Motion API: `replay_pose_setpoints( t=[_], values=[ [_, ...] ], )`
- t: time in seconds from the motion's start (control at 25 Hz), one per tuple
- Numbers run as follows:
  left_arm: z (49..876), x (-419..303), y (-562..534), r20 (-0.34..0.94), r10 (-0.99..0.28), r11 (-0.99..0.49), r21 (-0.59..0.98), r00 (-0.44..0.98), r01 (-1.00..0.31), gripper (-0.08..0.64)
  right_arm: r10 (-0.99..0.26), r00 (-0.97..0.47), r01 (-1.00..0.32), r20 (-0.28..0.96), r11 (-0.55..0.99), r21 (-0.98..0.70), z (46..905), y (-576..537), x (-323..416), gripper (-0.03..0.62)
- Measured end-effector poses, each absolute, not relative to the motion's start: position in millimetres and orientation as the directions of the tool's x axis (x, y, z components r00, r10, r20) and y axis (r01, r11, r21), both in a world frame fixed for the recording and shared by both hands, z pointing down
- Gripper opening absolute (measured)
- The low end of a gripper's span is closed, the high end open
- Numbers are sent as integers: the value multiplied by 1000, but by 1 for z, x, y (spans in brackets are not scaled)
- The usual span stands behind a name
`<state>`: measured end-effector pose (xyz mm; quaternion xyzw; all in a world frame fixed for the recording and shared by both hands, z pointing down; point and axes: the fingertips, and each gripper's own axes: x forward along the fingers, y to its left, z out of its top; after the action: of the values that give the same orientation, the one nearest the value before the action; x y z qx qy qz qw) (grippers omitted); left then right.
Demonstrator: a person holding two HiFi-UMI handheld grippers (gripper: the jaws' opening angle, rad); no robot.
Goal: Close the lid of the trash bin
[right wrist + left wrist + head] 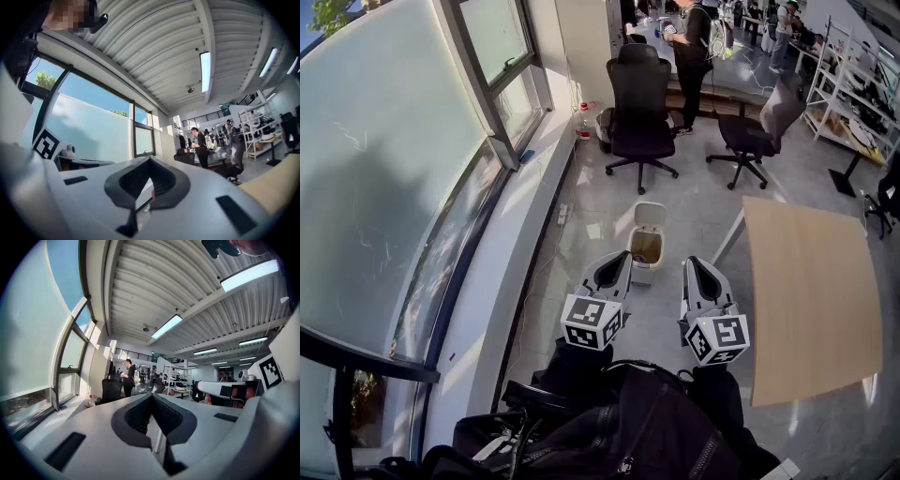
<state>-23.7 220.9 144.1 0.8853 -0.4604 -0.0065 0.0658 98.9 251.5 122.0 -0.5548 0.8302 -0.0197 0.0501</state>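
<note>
A small white trash bin (643, 270) stands on the grey floor ahead of me. Its lid (650, 215) is tipped up at the back and a brownish liner shows inside. My left gripper (617, 262) hovers just left of the bin and nearer to me, its jaws shut with nothing in them. My right gripper (694, 267) hangs just right of the bin, also shut and empty. Both point up into the room: the left gripper (151, 398) and the right gripper (150, 160) face ceiling and far office, and the bin does not show in either gripper view.
A wooden table (811, 291) stands to the right of the bin. Two black office chairs (640, 103) (759, 127) and a standing person (692, 47) are farther back. A window ledge (502, 281) runs along the left. A black bag (628, 422) fills the lower foreground.
</note>
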Motion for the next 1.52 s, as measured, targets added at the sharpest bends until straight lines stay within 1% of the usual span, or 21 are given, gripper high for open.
replay_pose_setpoints(
  t=[0.76,1.32,1.52],
  values=[
    [156,-22,219,75,-832,-538,137,550,-832,2,-903,-428,-896,-42,430,-110,134,250,96,5],
    [195,8,239,166,-823,-525,143,543,-839,2,-909,-414,-899,50,400,-180,182,267,130,5],
    [204,8,236,178,-821,-524,142,542,-840,2,-911,-404,-909,80,391,-142,194,265,128,5]
  ],
)
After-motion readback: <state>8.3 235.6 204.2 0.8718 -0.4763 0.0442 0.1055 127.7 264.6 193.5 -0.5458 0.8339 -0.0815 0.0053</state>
